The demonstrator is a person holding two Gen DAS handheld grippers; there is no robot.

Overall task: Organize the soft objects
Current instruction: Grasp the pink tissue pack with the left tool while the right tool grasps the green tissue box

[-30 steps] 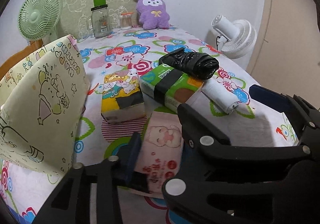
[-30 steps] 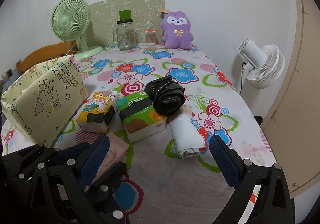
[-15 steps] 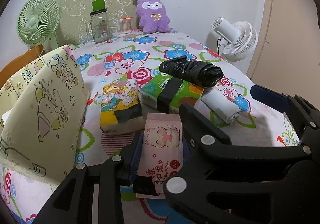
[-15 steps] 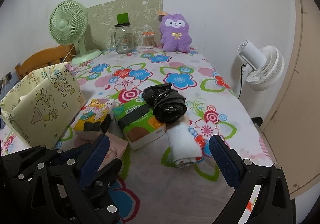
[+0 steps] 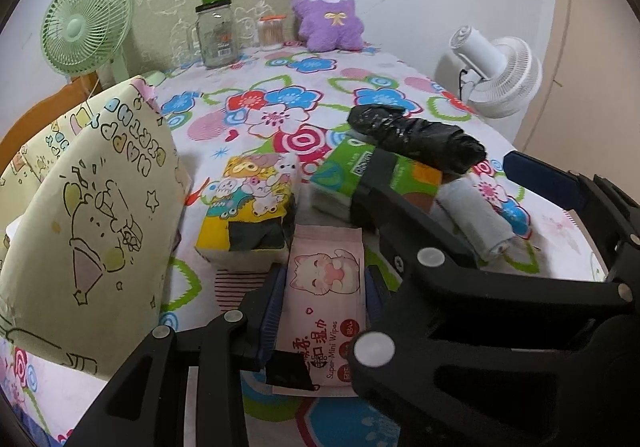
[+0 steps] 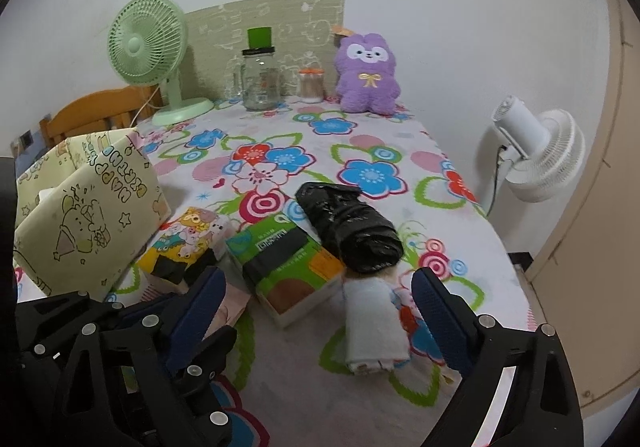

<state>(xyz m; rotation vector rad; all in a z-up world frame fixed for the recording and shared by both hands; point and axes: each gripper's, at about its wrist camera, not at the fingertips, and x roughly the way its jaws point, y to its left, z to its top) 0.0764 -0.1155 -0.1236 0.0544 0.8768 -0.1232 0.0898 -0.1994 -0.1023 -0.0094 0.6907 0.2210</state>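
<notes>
The table (image 6: 360, 399) with its flowered cloth carries everything. The yellow cartoon bag (image 5: 92, 215) stands on its left part and is the biggest thing on it; I give all places from this bag.

Far behind the bag, at the wall, stand the green fan (image 6: 148, 43) and, more to the right, the purple plush toy (image 6: 366, 75). Off the table edge, far right of the bag, is the white fan (image 6: 540, 155).

Just right of the bag lies the yellow tissue pack (image 5: 248, 207). Next to the right is the green tissue pack (image 6: 288, 259), and the black plastic roll (image 6: 352, 227) leans on its far side. The white rolled towel (image 6: 374, 327) lies further right, in front of the black roll.

The left gripper (image 5: 322, 307) is narrow and clamps the pink wet wipes pack (image 5: 324, 287) at both sides, in front of the yellow pack and right of the bag.

The right gripper (image 6: 316, 315) is wide and its jaws are closing; the towel is between them, but the pads are apart from it.
</notes>
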